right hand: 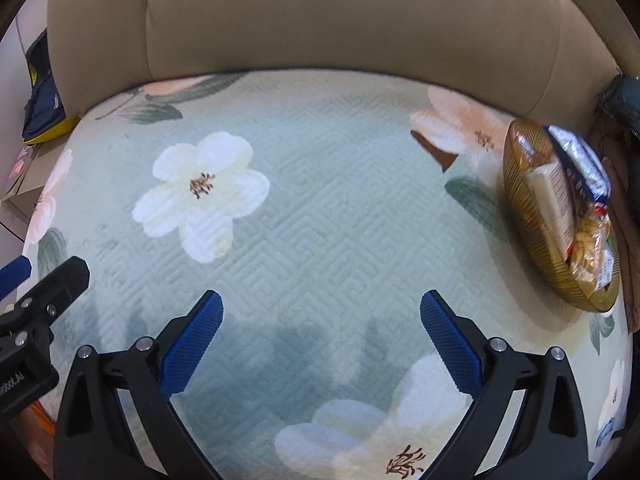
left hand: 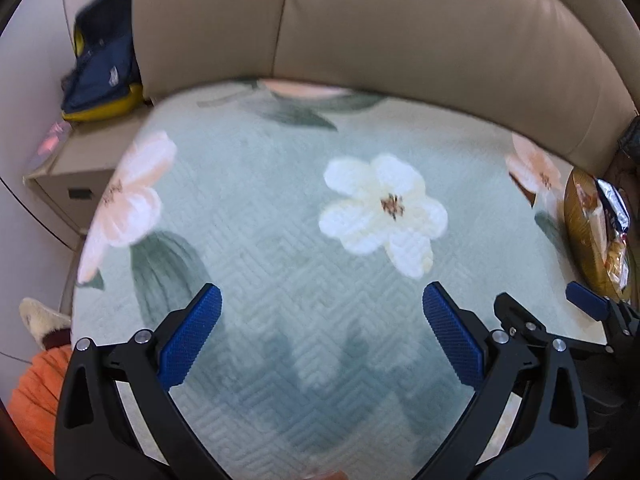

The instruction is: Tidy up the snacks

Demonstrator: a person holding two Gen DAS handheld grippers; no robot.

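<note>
Left wrist view: left gripper (left hand: 322, 336) is seen spread wide with nothing between the blue pads, held over the flowered cushion cover (left hand: 280, 208) of a sofa (left hand: 400, 20). No loose snack is seen ahead of it. A gold basket (left hand: 580, 236) with snack packets (left hand: 612, 208) is seen far off to its right, near the cushion edge; the other gripper's tip sits just beside it on that side. Right wrist view: right gripper (right hand: 321, 334) is likewise released and empty, above the same cover. The basket (right hand: 528, 208) lies ahead and to its right, well apart, with several packets (right hand: 580, 168) packed inside, one blue-white, one yellowish. No snack is seen left outside the basket. Judged: the sorting looks essentially finished, or nearly so; anything outside these views cannot be ruled out.
</note>
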